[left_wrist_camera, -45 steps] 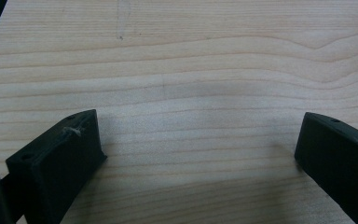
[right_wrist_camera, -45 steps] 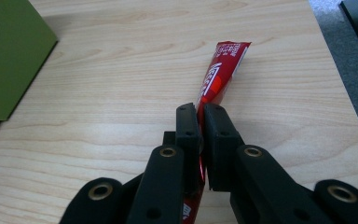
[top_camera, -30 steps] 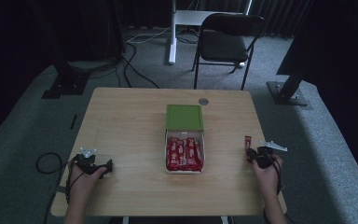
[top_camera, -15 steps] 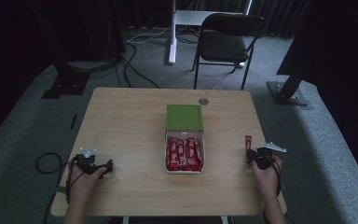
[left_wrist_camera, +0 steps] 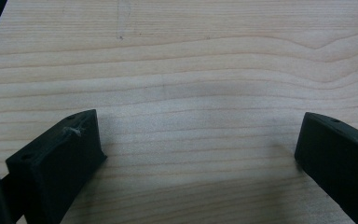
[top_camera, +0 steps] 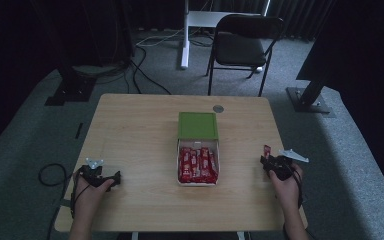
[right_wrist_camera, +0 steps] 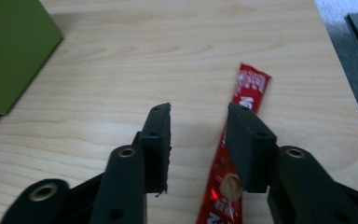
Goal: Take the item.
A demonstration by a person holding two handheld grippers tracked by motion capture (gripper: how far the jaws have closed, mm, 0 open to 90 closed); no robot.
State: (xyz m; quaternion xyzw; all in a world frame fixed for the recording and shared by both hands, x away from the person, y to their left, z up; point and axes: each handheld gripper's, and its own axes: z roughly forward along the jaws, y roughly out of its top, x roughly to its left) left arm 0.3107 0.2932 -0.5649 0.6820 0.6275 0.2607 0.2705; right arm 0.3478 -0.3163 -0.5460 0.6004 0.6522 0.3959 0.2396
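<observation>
Resting on the table [top_camera: 145,125], my right gripper [right_wrist_camera: 198,140] has just been opening, its jaws parted around a red packet [right_wrist_camera: 242,121]; my left gripper [left_wrist_camera: 196,149] stands open.

The box [top_camera: 198,170] sits at the centre of the tabletop [top_camera: 130,130], packed with red packets [top_camera: 197,164]. Its green lid [top_camera: 197,125] lies open, directly beyond the box. A grey disc [top_camera: 218,108] lies on the tabletop beyond the lid, near the far edge. A black folding chair [top_camera: 244,47] stands on the floor well beyond the box.
</observation>
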